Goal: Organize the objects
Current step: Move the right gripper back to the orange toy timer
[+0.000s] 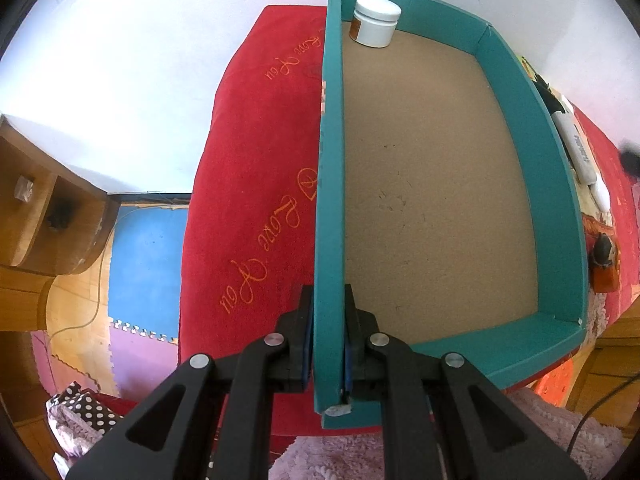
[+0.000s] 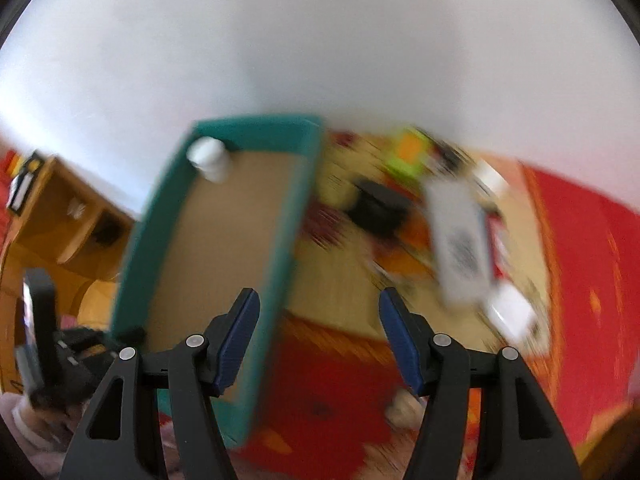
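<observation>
Right wrist view: right gripper (image 2: 320,340), jaws half-open and empty; white tube (image 2: 460,236) lies far right, lengthwise. Left gripper (image 1: 328,336) clamps teal box (image 1: 560,216) wall.

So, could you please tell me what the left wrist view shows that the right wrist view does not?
Only the left wrist view shows the left gripper clamped on the side wall of the teal box, with cursive lettering on the red cloth. Only the right wrist view, which is blurred, shows the right gripper open and empty, above the cloth beside the box, plus a green and orange item. Both show the box, the white jar in its far corner, and a long white object.
</observation>
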A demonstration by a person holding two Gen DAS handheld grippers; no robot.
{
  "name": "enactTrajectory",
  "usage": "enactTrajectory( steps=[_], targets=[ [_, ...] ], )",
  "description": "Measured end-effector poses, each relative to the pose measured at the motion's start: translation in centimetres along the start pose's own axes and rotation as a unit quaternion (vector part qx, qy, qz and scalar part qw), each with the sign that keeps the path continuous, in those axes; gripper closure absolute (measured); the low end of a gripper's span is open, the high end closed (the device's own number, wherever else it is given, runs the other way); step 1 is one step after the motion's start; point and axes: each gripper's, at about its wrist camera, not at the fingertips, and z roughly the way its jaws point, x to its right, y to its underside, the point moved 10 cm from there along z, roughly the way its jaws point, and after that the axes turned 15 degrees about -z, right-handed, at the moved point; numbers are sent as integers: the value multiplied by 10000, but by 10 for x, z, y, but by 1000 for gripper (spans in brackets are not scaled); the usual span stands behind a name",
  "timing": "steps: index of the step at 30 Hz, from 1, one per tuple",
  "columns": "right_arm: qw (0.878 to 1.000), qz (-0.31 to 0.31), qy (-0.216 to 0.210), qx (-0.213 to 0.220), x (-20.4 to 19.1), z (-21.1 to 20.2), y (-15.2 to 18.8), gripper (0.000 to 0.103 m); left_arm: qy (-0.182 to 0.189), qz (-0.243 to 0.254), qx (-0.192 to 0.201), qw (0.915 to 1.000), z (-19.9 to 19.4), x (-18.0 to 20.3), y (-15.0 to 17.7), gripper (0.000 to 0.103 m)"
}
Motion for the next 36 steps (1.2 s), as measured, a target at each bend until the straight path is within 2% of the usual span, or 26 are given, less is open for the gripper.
enactTrajectory(
  steps=[4,9,13,15,19,21,24,33,34,36],
  targets=[
    [9982,563,118,-179,36,-6,49,39,-1,-4,-7,10000,0,-2,-1,94],
    [9949,880,262,-424,55,-3,94,39,-22,35,-6,10000,-1,-4,0,94],
    [9954,777,353,-438,54,-1,104,39,-50,55,-20,10000,-1,-4,0,94],
    [9966,534,437,-439,52,2,105,38,-65,71,-23,10000,0,-5,0,94],
    [9943,-448,793,-563,42,9,97,38,-65,77,-27,9999,0,-6,0,94],
    [9897,-944,824,-687,37,16,93,38,-58,77,-23,10000,0,-5,0,94],
    [9845,-1336,727,-876,33,27,92,38,-39,77,-17,10000,1,-5,0,94],
    [9459,-2804,765,-1446,20,54,92,39,-2,41,-20,10000,-1,-5,0,94],
    [9416,-2927,780,-1467,19,57,92,40,2,37,-18,10000,-1,-5,0,94],
    [9378,-3032,790,-1498,19,61,91,57,1,36,-12,10000,-1,-4,2,94]
  ],
)
